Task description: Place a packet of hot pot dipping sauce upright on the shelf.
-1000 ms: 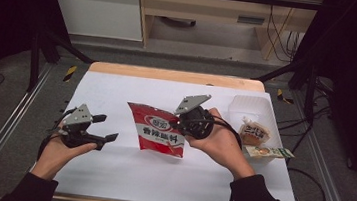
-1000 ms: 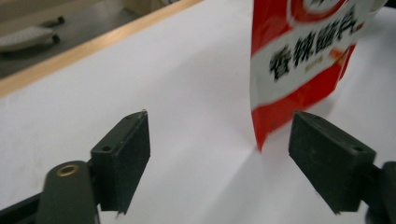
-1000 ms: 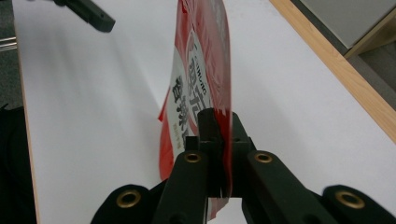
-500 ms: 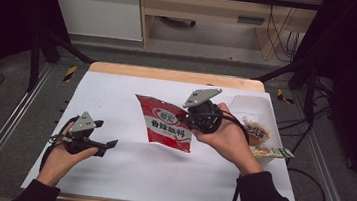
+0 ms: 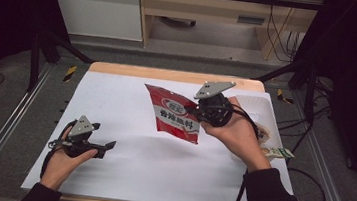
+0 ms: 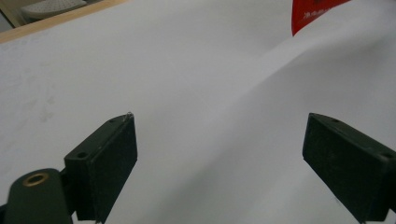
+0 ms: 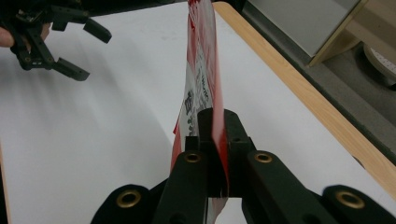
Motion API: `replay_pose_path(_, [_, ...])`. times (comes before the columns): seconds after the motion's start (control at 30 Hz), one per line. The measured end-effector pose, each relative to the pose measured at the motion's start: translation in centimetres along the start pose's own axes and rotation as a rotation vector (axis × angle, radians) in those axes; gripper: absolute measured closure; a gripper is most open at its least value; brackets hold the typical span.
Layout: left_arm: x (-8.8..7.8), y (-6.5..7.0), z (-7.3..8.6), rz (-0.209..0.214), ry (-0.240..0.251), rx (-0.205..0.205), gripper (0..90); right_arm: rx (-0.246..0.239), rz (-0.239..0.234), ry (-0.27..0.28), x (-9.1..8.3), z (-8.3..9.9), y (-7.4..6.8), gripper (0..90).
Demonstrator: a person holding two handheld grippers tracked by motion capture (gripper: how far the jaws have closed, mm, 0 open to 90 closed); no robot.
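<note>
A red snack bag (image 5: 175, 115) with white print hangs off the table, pinched at its right edge by my right gripper (image 5: 200, 114), which is shut on it. In the right gripper view the bag (image 7: 203, 84) stands edge-on between the closed jaws of the right gripper (image 7: 217, 121). My left gripper (image 5: 106, 145) rests low at the table's front left, apart from the bag. Its jaws have just been opening and stand wide with nothing between them, as the left gripper (image 6: 219, 149) shows over bare white sheet. A corner of the bag (image 6: 317, 14) shows far off.
A white sheet (image 5: 157, 184) covers the table, with a wooden edge (image 5: 169, 74) at the far side. Behind my right hand sits a white tray (image 5: 259, 105) with a snack packet (image 5: 264, 133). A green-and-white packet (image 5: 276, 152) lies beside it. Metal rails run along both sides.
The right gripper has raised the red bag off the sheet and carried it right and away. The left hand has sunk a little toward the table's front.
</note>
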State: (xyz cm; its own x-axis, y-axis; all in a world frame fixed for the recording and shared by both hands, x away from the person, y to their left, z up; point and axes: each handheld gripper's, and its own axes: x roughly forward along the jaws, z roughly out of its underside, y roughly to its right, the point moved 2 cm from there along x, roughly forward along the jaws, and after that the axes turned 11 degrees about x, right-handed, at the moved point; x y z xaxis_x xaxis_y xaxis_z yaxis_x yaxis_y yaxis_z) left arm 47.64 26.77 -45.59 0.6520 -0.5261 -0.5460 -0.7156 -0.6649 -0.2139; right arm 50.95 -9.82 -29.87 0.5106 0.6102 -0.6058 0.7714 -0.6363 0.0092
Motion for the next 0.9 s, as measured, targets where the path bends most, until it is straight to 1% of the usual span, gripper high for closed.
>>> replay_pose_path(0.1, [-0.1,0.1,0.0,-0.009,0.007,0.001,9.8,0.011,0.010,0.011,-0.4,-0.1,0.3,89.7])
replay_pose_path(0.4, [0.0,0.7,0.0,-0.011,-0.007,0.025,9.6,0.017,0.031,0.031,-1.4,-0.1,1.0,89.7])
replay_pose_path(0.9, [-0.1,0.5,0.2,-0.013,-0.010,0.020,9.0,0.036,0.090,0.052,-2.9,-0.8,2.8,89.7])
